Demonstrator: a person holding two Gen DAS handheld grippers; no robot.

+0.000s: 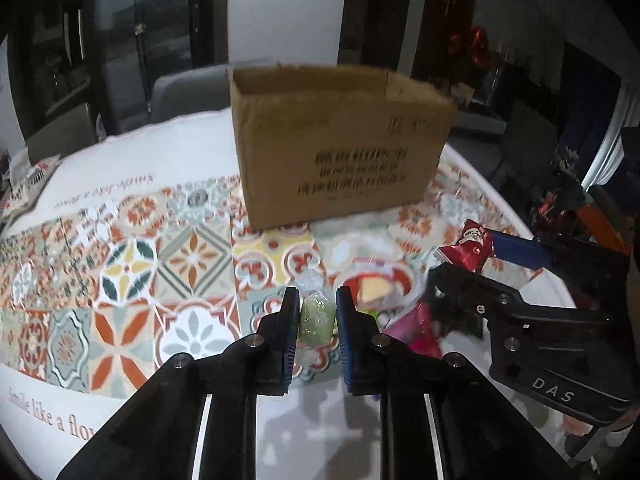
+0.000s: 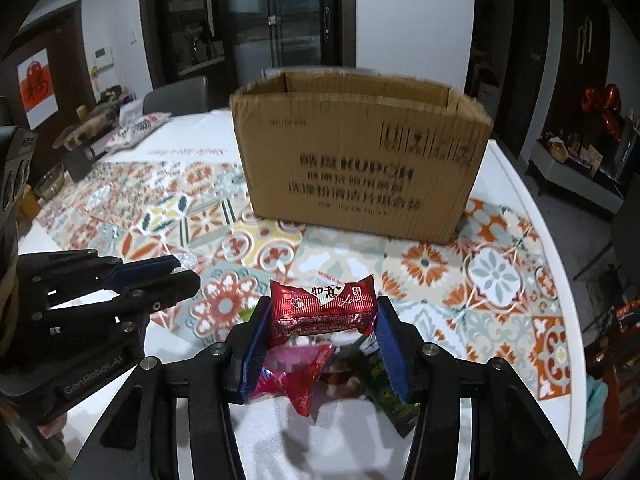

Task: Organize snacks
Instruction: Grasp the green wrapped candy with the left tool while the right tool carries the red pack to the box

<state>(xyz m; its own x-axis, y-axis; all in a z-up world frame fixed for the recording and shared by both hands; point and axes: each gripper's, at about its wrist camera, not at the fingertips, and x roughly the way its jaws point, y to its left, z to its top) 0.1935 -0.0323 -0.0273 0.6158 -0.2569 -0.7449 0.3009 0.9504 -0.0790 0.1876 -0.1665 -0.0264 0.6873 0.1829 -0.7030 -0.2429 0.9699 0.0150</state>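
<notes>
Holding a green wrapped sweet (image 1: 316,320) clenched in your left claw (image 1: 317,312), you have it lifted off the desk (image 1: 192,148), ready to carry. Your right claw (image 2: 322,312) grips a red snack packet (image 2: 322,308) crosswise. More snacks (image 2: 296,376) lie beneath. Far ahead the open cardboard box (image 2: 360,168) waits; nothing blocks the way.

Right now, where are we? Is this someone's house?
Probably a home dining room: a round table with a flowery tile-pattern cloth, a grey chair beside it, and wrapped snacks near a cardboard box.
</notes>
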